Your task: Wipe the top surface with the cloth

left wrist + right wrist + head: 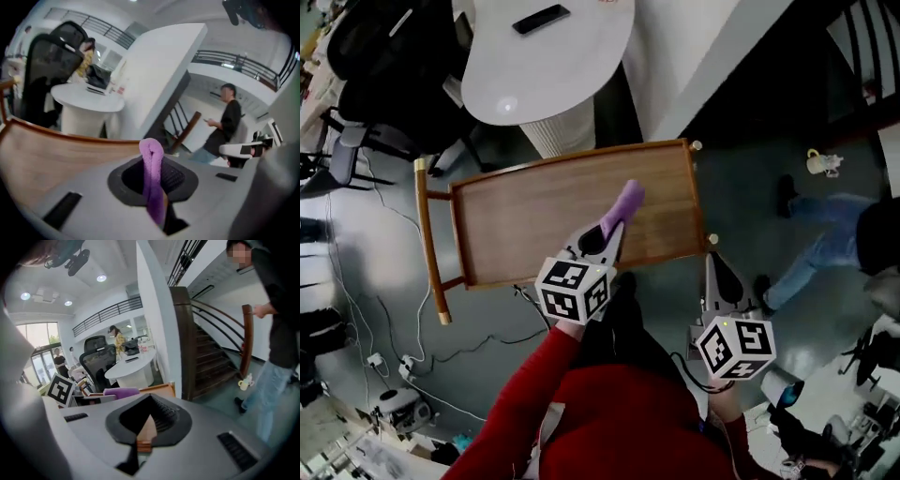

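The tray [534,211], a brown wooden top with a raised rim, stands on a grey floor [750,178]. The left gripper [614,225] reaches in over the tray's near edge, and its jaws are clamped on the cloth [626,200], a purple strip that sticks out past the fingertips over the right half of the tray. In the left gripper view the cloth [151,159] stands upright, folded over at its top and pinched between the ribbed pads of the left gripper [152,187], with the tray [56,154] stretching beyond it to the left. I cannot tell whether the cloth touches the wood. The right gripper [711,261] sits off the tray, just beside its near right corner. In the right gripper view the jaws of the right gripper [146,427] stand narrowly apart and grip nothing; tan wood shows in the slit, and the tray [157,390] and cloth [121,392] lie beyond to the left. A white table [553,66] with a black flat thing [541,19] on it stands beyond the tray's far edge. A black chair [384,47] stands beyond the tray's far left corner. A pale mug [822,162] sits on the floor to the tray's right, and near it stands a person [834,244] in jeans.
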Action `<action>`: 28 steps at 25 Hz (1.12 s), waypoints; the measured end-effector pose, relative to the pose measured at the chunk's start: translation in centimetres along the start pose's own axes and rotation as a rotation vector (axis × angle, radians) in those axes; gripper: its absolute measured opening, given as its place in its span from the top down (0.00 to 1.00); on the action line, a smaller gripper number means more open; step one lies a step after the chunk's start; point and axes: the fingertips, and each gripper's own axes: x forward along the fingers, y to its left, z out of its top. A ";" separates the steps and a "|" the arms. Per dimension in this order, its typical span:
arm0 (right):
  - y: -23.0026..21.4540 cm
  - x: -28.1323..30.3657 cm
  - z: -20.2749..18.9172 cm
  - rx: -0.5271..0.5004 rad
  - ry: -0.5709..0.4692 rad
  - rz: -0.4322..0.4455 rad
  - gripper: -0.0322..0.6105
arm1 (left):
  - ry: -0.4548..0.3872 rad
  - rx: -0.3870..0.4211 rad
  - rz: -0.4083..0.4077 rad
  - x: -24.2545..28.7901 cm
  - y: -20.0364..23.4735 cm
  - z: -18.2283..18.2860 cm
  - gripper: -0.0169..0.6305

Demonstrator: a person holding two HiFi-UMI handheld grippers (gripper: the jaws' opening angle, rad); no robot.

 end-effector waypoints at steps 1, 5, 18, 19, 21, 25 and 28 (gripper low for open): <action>-1.3 -1.2 -0.2 0.020 -0.012 -0.042 0.95 | 0.028 0.012 -0.081 2.1 -3.4 -0.8 0.90; -4.0 -6.5 -0.5 0.072 -0.041 -0.135 0.95 | 0.118 0.067 -0.215 5.8 -13.5 -3.8 0.90; -1.0 -1.7 0.2 -0.018 0.026 0.082 0.95 | 0.250 0.115 0.221 2.5 0.2 -9.1 0.90; 0.1 -0.4 0.4 -0.039 0.037 0.120 0.95 | 0.243 0.100 0.286 0.8 3.0 -8.7 0.90; 2.4 1.9 0.7 -0.085 0.063 0.195 0.95 | 0.225 0.075 0.423 -3.0 8.4 -8.2 0.90; 6.9 4.4 1.1 -0.181 0.098 0.330 0.95 | 0.194 0.040 0.687 -11.8 17.1 -8.6 0.90; 9.6 5.2 0.4 -0.227 0.127 0.389 0.95 | 0.214 0.009 0.832 -17.9 21.2 -9.5 0.90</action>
